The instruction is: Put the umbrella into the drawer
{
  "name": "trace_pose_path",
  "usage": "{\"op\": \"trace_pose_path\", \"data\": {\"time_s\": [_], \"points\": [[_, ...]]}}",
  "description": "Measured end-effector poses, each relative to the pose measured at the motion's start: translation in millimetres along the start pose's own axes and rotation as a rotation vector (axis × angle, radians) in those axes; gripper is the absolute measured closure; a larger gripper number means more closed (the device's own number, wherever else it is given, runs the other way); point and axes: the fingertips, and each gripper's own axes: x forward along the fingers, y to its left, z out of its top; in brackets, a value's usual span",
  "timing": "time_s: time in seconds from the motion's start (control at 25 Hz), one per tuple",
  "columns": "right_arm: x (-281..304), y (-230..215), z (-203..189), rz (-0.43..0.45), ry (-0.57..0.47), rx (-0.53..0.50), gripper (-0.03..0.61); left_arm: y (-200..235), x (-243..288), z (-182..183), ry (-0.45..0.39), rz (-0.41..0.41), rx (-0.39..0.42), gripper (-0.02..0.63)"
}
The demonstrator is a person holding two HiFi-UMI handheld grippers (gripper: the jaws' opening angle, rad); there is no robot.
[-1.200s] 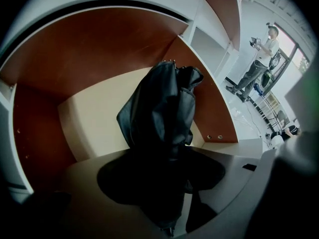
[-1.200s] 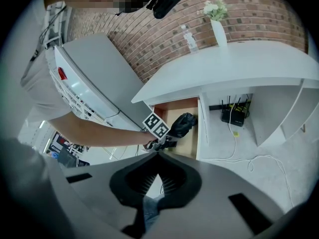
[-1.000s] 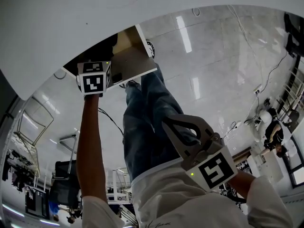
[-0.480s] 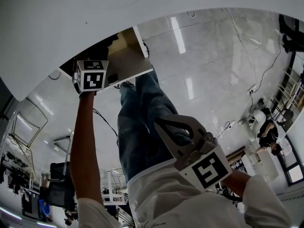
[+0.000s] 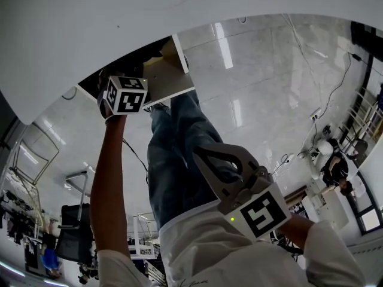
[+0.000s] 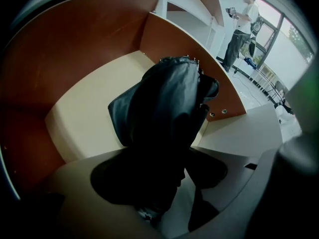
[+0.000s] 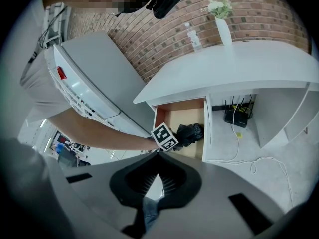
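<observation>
Head view, left: bare left arm [image 5: 111, 184] reaches up-frame to the open drawer [image 5: 169, 82], which juts out from under the white counter [image 5: 90, 28] in the upper left. The marker cube sits at the drawer's near edge.

Left gripper [image 6: 157, 185]: jaws clamped on the black folded umbrella [image 6: 164, 113], which fills the gap between them. Grip sits at the umbrella's near end; the bundle points away from the camera into the drawer.
- The umbrella lies inside the drawer's outline, over its cream floor [image 6: 84, 113], with reddish-brown walls to the left and behind.
- Cannot tell whether its far end touches the floor.
- Upper right of the left gripper view: a person [image 6: 242, 26] stands well apart, by the windows.

Centre of head view: legs in blue jeans [image 5: 173, 160] on a glossy pale floor [image 5: 269, 88].

Right gripper [image 7: 158, 180]: held low and well back from the drawer, near the person's white shirt in the head view. Jaws drawn together at the tips, only a thin sliver between the ribbed pads [image 7: 171, 183]. Nothing held.

Right gripper view, left to right:
- grey slanted panel [image 7: 94, 78], upper left
- the drawer at centre, with the cube and the umbrella at its front
- an open compartment to the right, with a black box [image 7: 238, 116] and trailing cables [image 7: 249, 161]
- on the counter top, a clear bottle [image 7: 196, 38] and a white vase [image 7: 223, 30] with flowers, against the brick wall [image 7: 259, 11]
</observation>
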Motion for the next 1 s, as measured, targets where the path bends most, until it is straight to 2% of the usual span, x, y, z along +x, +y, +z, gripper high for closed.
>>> {"op": "trace_pose_path", "data": {"time_s": [0.08, 0.4, 0.52, 0.56, 0.64, 0.84, 1.0], "points": [[-1, 1, 2, -0.001, -0.006, -0.006, 0.569, -3, -3, 0, 0.001, -0.005, 0.011, 0.309], [-3, 10, 16, -0.007, -0.033, -0.045, 0.569, -4, -21, 1, -0.033, 0.010, -0.058, 0.311], [-4, 13, 20, -0.011, -0.043, -0.059, 0.569, -8, -30, 2, -0.039, 0.022, 0.001, 0.367], [-4, 14, 22, -0.013, -0.046, -0.066, 0.569, -9, -33, 2, -0.041, 0.027, 0.020, 0.405], [-5, 15, 26, -0.018, -0.053, -0.078, 0.569, -10, -39, 2, -0.049, 0.036, 0.026, 0.443], [-9, 24, 35, -0.024, -0.072, -0.091, 0.569, -4, -64, 4, -0.106, 0.034, -0.095, 0.526], [-12, 33, 43, -0.023, -0.087, -0.125, 0.569, -1, -85, 11, -0.156, 0.025, -0.172, 0.561]]}}
